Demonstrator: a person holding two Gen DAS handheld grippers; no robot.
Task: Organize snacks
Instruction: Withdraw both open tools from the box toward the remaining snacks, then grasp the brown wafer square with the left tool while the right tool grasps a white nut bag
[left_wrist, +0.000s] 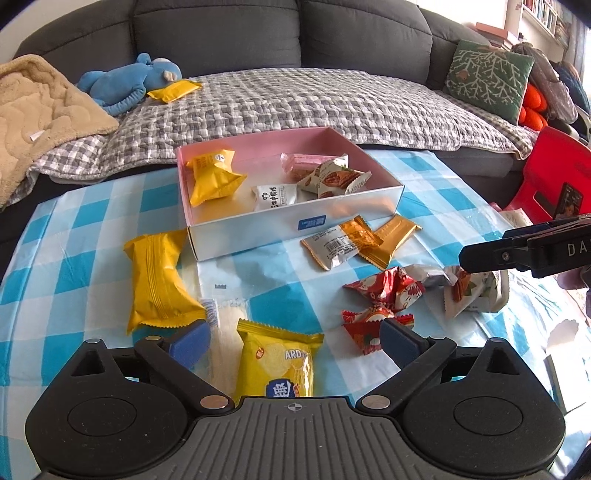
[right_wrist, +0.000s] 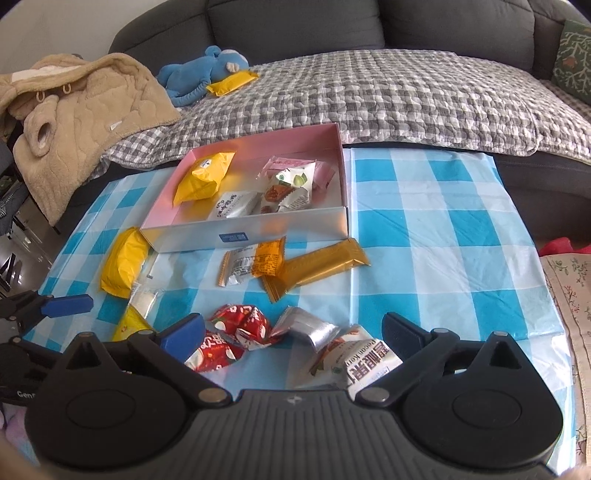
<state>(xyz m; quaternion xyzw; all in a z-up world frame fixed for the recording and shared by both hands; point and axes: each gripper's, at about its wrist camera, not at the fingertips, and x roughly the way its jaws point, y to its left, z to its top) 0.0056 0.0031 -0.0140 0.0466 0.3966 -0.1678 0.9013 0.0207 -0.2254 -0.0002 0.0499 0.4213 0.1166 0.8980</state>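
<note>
A pink-lined box (left_wrist: 258, 236) (right_wrist: 258, 230) on the checked table holds several snacks. My left gripper (left_wrist: 293, 338) is open and empty above a yellow chip packet (left_wrist: 277, 363); a yellow pack (left_wrist: 157, 280) lies to its left. My right gripper (right_wrist: 293, 332) is open and empty over red wrappers (right_wrist: 236, 332), a silver wrapper (right_wrist: 310, 326) and a pecan packet (right_wrist: 354, 360). The right gripper's finger shows in the left wrist view (left_wrist: 517, 253). Orange bars (right_wrist: 317, 267) lie in front of the box.
A grey sofa with a checked quilt (left_wrist: 295, 103) stands behind the table, with a blue plush toy (left_wrist: 122, 85), a yellow snack (left_wrist: 173, 90), a tan blanket (right_wrist: 74, 122) and a green cushion (left_wrist: 487, 79). A red object (left_wrist: 550, 177) is at the right.
</note>
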